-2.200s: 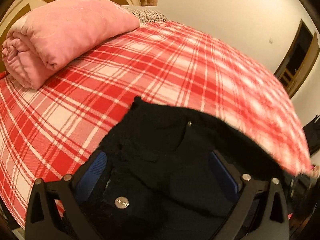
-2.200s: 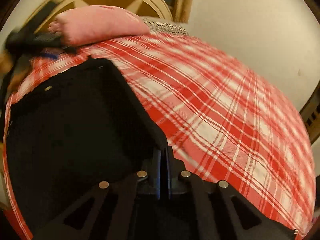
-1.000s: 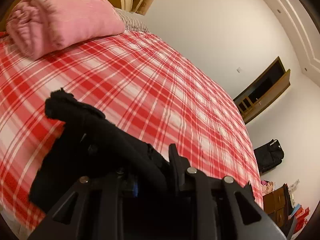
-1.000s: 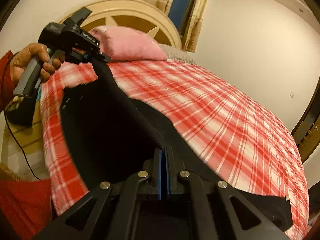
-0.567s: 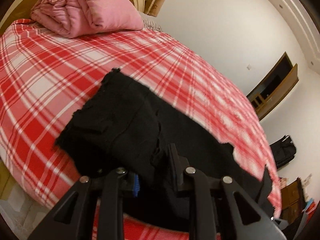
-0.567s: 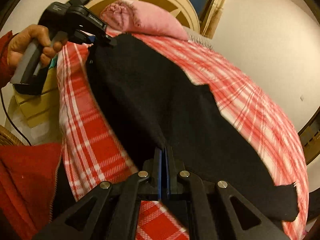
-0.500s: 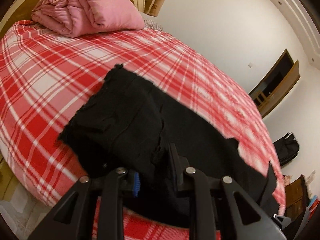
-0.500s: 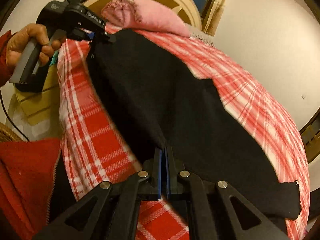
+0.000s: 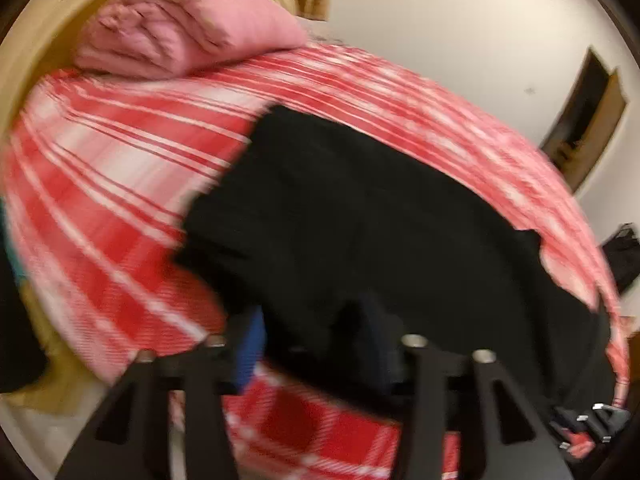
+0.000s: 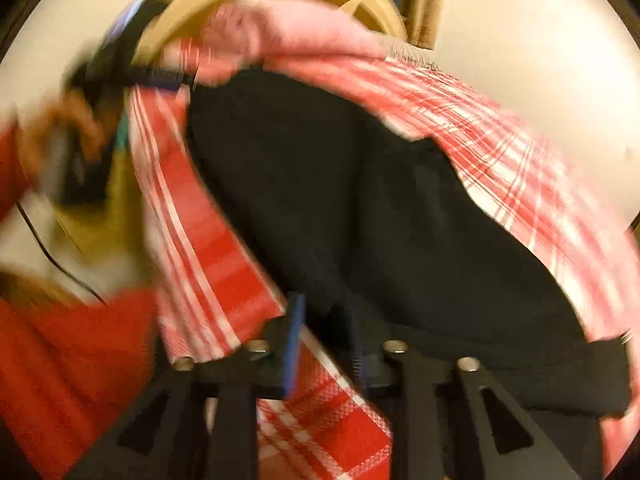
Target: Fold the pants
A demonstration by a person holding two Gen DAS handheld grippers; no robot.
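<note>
Pants [image 9: 360,216]: black, spread flat on the bed [image 9: 100,184], lying from about 11 o'clock down to 4 o'clock in the left wrist view. Near edge reaches both hand-held grippers at the bed's near side. In the right wrist view the pants [image 10: 360,200] fill the middle of the picture, far end at 11 o'clock below the pillow.

Bed: red-and-white plaid cover; cover shows on all sides of the pants. Cream rounded headboard [image 9: 48,40] at 10 to 12 o'clock.

Pillow [image 9: 180,28]: pink, rolled, at the head of the bed, 11 o'clock, apart from the pants.

Left hand-held gripper [image 9: 316,340]: jaws have just been opening and stand apart; blue pad [image 9: 250,348] of the one finger clear of the cloth on the plaid side. Black cloth lies between the fingers, not pinched. Also seen in the right wrist view at 10 o'clock [image 10: 176,78], blurred, beside the far end of the pants, held by a hand [image 10: 60,136] with a red sleeve [image 10: 72,360].

Right hand-held gripper [image 10: 324,344]: jaws have just been opening and stand apart; pants edge runs between them, pads not pressing on it.

Both pictures are motion-blurred; fine detail of the cloth cannot be told.

Wall [image 9: 460,20]: pale, behind the bed. Dark doorway [image 9: 584,120] at 2 o'clock.
</note>
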